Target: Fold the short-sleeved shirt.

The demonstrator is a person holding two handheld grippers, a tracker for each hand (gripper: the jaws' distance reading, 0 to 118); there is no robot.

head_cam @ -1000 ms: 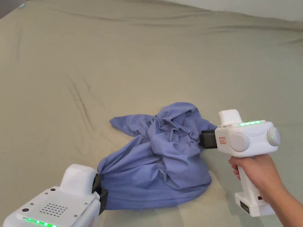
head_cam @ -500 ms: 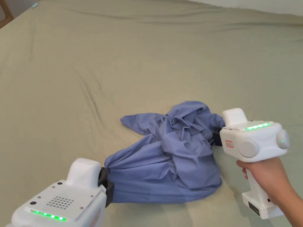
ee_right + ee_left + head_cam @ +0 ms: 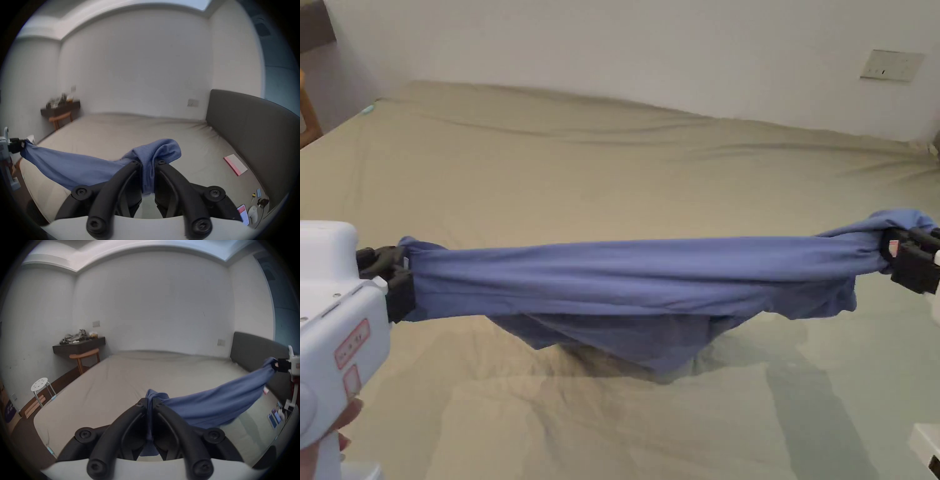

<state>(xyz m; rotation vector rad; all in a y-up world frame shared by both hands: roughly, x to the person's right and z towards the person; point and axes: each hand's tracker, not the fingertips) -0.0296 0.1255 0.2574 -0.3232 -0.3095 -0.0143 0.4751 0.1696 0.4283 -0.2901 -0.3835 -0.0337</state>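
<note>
**Guide:** Above the bed (image 3: 612, 156), your two claws hold the blue short-sleeved shirt (image 3: 637, 281) stretched in the air like a loose rope. Your left claw (image 3: 384, 275) is clamped on one bunched end, your right claw (image 3: 903, 253) on the other, with cloth pinched between both jaws on each side.

**Operator:** Is the shirt flat yet?

**Guide:** No. It is gathered into a thick band, and a pocket of fabric sags from the middle, hanging close above the sheet. I cannot tell which parts of the shirt you hold, hem, shoulders or sleeves.

**Operator:** How do I do this step well?

**Guide:** I would keep both claws level and well apart, with the pull even, so the band opens without twisting. Give it a gentle shake to let the sagging part drop free, then lower it onto the open middle of the bed, letting the hanging edge touch down first and drawing the rest flat. In the left gripper view, the cloth runs deep between the jaws (image 3: 150, 426), so the hold looks secure; the right gripper view shows the same (image 3: 148, 175).
</note>
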